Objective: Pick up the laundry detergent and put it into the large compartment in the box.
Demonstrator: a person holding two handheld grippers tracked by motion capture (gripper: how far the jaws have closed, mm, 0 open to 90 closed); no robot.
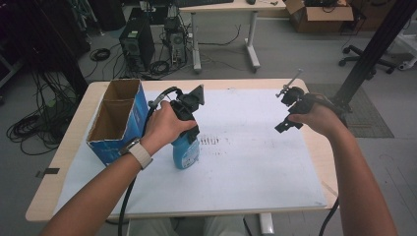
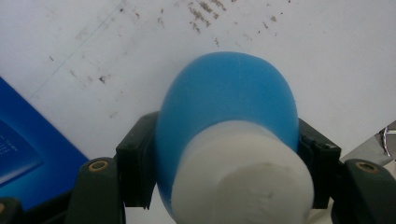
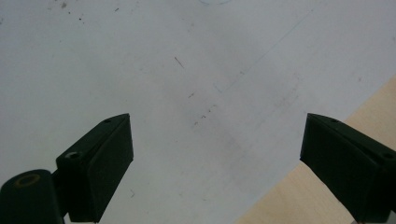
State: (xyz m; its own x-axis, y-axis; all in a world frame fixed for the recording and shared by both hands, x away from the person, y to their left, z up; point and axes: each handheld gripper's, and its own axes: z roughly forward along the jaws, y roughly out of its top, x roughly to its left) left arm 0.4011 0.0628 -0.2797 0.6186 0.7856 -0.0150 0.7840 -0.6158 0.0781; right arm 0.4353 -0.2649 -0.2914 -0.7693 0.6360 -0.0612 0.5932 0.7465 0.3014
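Left tongs [image 2: 224,182]: we grip the blue bottle [image 2: 229,107], upright beside the box [image 1: 115,120].
Right tongs [image 3: 215,163]: we hold them wide over the table [image 3: 187,56].

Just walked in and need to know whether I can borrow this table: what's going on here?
A person is working at the table with a handheld gripper in each hand. The left gripper is shut on a blue bottle with a white cap, which stands upright on the white sheet just beside an open blue cardboard box. The right gripper hangs open over the sheet's right edge, with nothing between its jaws.
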